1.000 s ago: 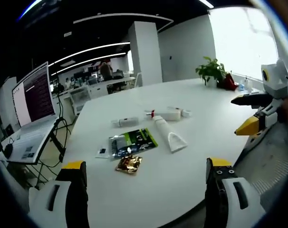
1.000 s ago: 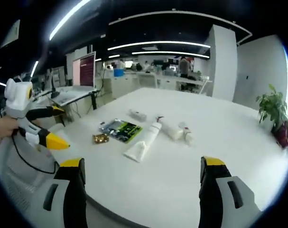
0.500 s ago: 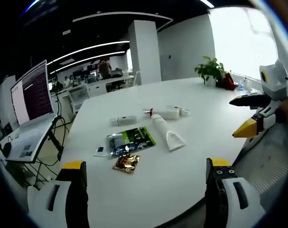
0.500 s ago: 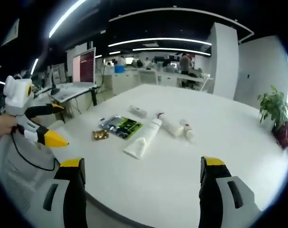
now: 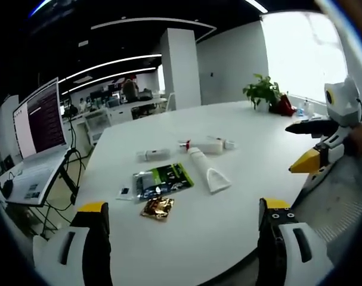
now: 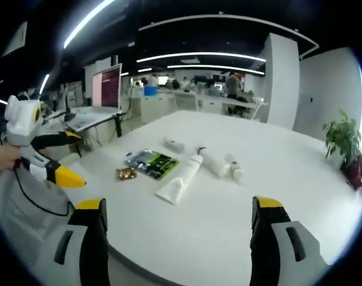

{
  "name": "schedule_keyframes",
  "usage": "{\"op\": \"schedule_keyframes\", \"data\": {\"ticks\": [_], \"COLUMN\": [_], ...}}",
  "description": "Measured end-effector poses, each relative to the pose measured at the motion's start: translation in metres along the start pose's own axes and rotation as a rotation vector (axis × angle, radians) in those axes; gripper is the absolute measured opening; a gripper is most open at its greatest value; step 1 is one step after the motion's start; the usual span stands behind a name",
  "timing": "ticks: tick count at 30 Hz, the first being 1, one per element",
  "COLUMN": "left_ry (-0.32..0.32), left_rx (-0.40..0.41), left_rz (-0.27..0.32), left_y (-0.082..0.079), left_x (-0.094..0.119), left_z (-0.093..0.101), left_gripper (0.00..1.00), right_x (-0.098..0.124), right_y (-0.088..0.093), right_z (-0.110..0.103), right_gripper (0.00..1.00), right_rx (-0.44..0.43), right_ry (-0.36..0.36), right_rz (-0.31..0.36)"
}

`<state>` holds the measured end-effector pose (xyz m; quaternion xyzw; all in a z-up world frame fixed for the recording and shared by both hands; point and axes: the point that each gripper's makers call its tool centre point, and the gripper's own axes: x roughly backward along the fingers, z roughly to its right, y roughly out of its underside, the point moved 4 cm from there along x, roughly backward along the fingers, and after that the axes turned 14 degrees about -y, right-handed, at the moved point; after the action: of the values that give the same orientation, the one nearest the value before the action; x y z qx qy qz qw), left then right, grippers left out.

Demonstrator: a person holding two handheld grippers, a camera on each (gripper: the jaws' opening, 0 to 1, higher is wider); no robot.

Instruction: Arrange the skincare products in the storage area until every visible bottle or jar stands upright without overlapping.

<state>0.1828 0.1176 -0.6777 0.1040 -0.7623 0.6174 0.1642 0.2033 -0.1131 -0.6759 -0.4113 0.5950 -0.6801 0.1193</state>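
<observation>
The skincare products lie flat in a loose cluster near the middle of the white tabletop (image 5: 240, 143): a long white tube (image 5: 207, 171) with its flat crimped end toward the near edge, a shorter white tube (image 5: 201, 146) with a red band just behind it, a small white bottle (image 5: 152, 154) to the left, and another small white tube (image 6: 235, 166) on the right of the group in the right gripper view. None of them stands upright. Around them lie a green and black sachet (image 5: 161, 180), a small white packet (image 5: 127, 191) touching its left end, and a gold foil wrapper (image 5: 157, 207) just nearer; the sachet is close beside the long tube but apart from it. Nothing lies between the products and the near edge. The left hand-held gripper (image 5: 179, 247) hangs over the near edge with jaws wide apart and nothing between them; the right hand-held gripper (image 6: 176, 244) is likewise spread and empty. Each appears in the other's view, held off the tabletop's side by a hand. Compared with a second ago the things lie as they did; only the views have drifted slightly. The far half of the tabletop is bare up to a potted plant (image 5: 263, 90); a laptop (image 5: 39, 128) sits on a separate desk at left.
</observation>
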Motion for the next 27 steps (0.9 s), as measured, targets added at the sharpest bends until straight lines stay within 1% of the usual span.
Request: {"op": "schedule_keyframes", "data": {"ticks": [6, 11, 12, 13, 14, 16, 17, 19, 21, 22, 23, 25, 26, 27], "left_ry": [0.005, 0.01, 0.008, 0.007, 0.004, 0.002, 0.001, 0.001, 0.0, 0.0, 0.0, -0.003, -0.004, -0.004], "left_rx": [0.006, -0.004, -0.003, -0.002, -0.001, -0.001, -0.003, -0.009, -0.013, -0.012, -0.011, -0.012, -0.014, -0.014], "left_rz": [0.012, 0.011, 0.011, 0.012, 0.013, 0.013, 0.013, 0.015, 0.017, 0.017, 0.016, 0.016, 0.015, 0.016], "left_y": [-0.002, -0.002, -0.002, -0.002, -0.001, -0.001, -0.001, -0.001, -0.001, -0.001, -0.001, -0.001, -0.002, -0.002], "left_x": [0.0, 0.0, -0.001, -0.001, -0.001, -0.001, -0.002, -0.001, -0.002, -0.002, -0.002, -0.002, -0.001, -0.001], "left_z": [0.0, 0.0, -0.001, -0.002, -0.003, -0.004, -0.005, -0.004, -0.005, -0.005, -0.006, -0.006, -0.005, -0.004], "left_gripper": [0.99, 0.99, 0.99, 0.98, 0.98, 0.98, 0.98, 0.98, 0.98, 0.98, 0.98, 0.98, 0.98, 0.98], "right_x": [-0.003, -0.005, -0.005, -0.005, -0.005, -0.005, -0.005, -0.007, -0.009, -0.01, -0.011, -0.014, -0.017, -0.019], "right_y": [-0.002, 0.0, -0.001, -0.002, -0.003, -0.007, -0.009, -0.013, -0.021, -0.023, -0.024, -0.024, -0.025, -0.025], "right_z": [-0.002, -0.004, -0.004, -0.005, -0.005, 0.0, 0.003, 0.009, 0.012, 0.013, 0.017, 0.025, 0.029, 0.032], "right_gripper": [1.0, 1.0, 1.0, 1.0, 1.0, 1.0, 1.0, 1.0, 1.0, 1.0, 1.0, 1.0, 1.0, 1.0], "right_rx": [0.017, 0.034, 0.039, 0.056, 0.072, 0.095, 0.114, 0.107, 0.126, 0.136, 0.157, 0.196, 0.214, 0.21], "right_ry": [-0.01, -0.031, -0.04, -0.068, -0.08, -0.079, -0.094, -0.122, -0.148, -0.157, -0.163, -0.15, -0.153, -0.152], "right_rz": [-0.009, -0.036, -0.04, -0.053, -0.067, -0.073, -0.071, -0.082, -0.058, -0.058, -0.08, -0.123, -0.136, -0.141]}}
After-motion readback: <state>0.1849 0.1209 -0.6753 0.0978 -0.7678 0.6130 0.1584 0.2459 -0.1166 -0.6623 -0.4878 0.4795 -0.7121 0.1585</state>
